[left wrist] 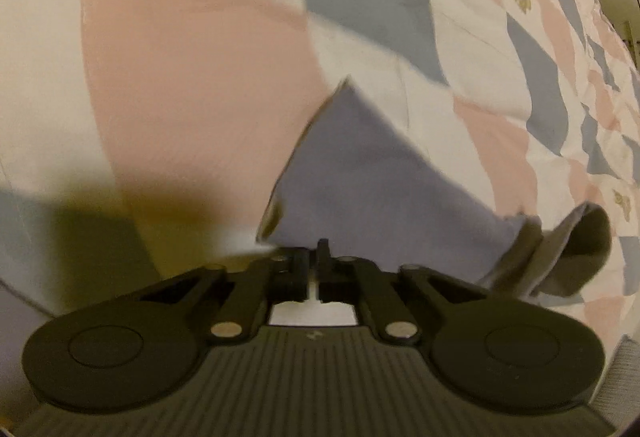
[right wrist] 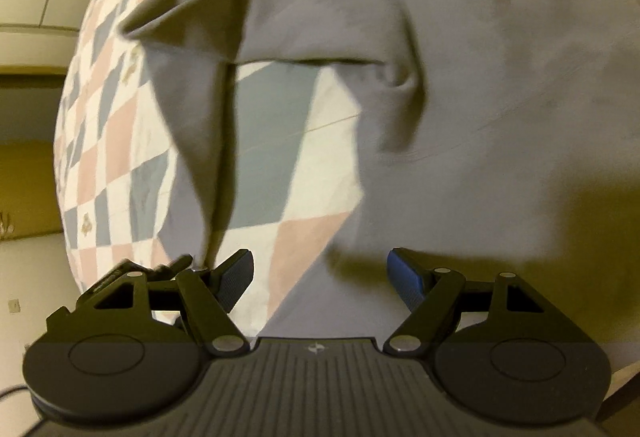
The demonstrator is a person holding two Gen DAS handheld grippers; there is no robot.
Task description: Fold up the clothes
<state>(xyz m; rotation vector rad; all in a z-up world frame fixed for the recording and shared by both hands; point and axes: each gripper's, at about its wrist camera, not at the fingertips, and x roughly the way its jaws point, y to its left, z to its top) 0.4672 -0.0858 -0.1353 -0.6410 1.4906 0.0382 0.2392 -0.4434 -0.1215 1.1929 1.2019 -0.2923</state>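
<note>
A lavender-grey garment (right wrist: 480, 57) lies on a bed with a checked quilt (right wrist: 112, 125). In the right wrist view a sleeve (right wrist: 188, 85) hangs folded over at the left, with quilt showing between it and the body. My right gripper (right wrist: 320, 273) is open and empty, just above the garment's near edge. In the left wrist view my left gripper (left wrist: 314, 257) is shut on the edge of the garment (left wrist: 360, 177), a lavender strip that runs off to the right and ends in a cuff (left wrist: 576, 249).
The quilt (left wrist: 200, 69) has pink, blue-grey and white diamonds and covers the bed. Beyond the bed's left edge in the right wrist view are a pale floor (right wrist: 32, 269) and a dark wooden furniture front (right wrist: 24, 109).
</note>
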